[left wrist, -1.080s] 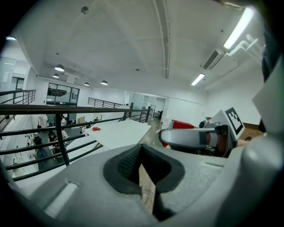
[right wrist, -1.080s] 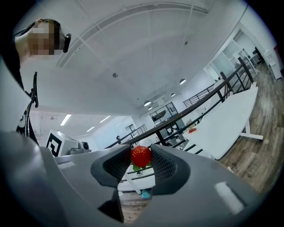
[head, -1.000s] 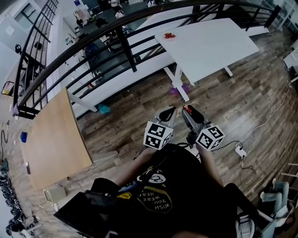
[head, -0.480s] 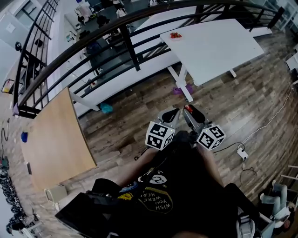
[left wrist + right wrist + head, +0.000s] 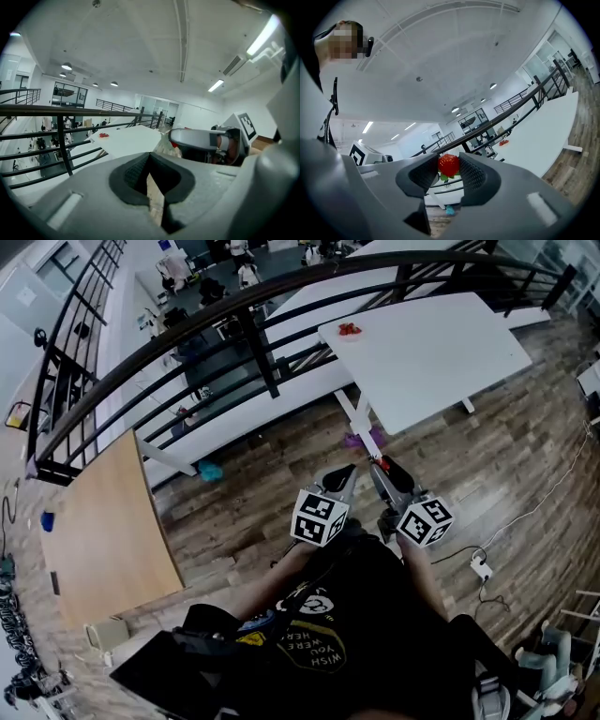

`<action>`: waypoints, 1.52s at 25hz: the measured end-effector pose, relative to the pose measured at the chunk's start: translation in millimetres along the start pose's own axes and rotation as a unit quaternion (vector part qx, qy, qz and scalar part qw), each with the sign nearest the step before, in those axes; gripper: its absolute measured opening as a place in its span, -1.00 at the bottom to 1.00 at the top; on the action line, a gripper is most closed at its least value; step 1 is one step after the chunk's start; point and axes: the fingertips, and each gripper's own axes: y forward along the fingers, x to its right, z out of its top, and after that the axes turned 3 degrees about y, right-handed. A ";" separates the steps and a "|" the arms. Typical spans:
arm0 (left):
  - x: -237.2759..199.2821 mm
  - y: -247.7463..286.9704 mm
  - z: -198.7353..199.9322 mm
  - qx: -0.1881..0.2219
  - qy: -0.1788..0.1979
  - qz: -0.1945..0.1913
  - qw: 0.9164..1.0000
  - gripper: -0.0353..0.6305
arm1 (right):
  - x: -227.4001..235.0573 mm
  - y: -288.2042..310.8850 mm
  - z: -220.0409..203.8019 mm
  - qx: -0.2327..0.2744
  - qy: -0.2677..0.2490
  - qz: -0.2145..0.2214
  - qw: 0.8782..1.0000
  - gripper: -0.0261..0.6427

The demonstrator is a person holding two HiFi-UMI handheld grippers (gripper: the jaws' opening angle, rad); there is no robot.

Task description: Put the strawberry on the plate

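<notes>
I'm holding the strawberry [image 5: 448,165] pinched in R gripper [image 5: 449,174]; L gripper [image 5: 151,185] closed, empty. Plate [image 5: 349,330] sitting upper centre on white table [image 5: 441,343], well apart: approach + drop remaining.

A white table [image 5: 441,343] stands on a wood floor [image 5: 506,456] beside a black railing [image 5: 187,329]. 1 tan tabletop [image 5: 103,521] sits at left. A purple object [image 5: 354,439] lies by the white table's leg, a teal object [image 5: 210,471] below the railing, a power strip [image 5: 481,569] at right.

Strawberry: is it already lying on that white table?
No, the strawberry is pinched between the pads of the right tongs, in the air and well short of the white table.
</notes>
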 end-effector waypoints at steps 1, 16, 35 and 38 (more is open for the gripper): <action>2.5 8.3 2.7 -0.002 0.001 -0.002 1.000 -0.89 | 6.1 0.1 5.3 0.000 0.000 0.001 1.000 -0.50; 9.6 78.1 7.2 -0.016 -0.006 0.017 1.000 -0.89 | 73.3 5.7 21.5 -0.024 0.021 0.027 0.999 -0.50; -69.6 121.7 63.6 -0.003 0.017 -0.019 1.000 -0.89 | 93.4 91.5 60.6 -0.009 0.009 0.009 1.000 -0.50; -85.2 122.5 65.0 0.000 0.017 -0.020 1.000 -0.89 | 96.8 103.3 57.5 -0.006 0.009 0.002 1.000 -0.50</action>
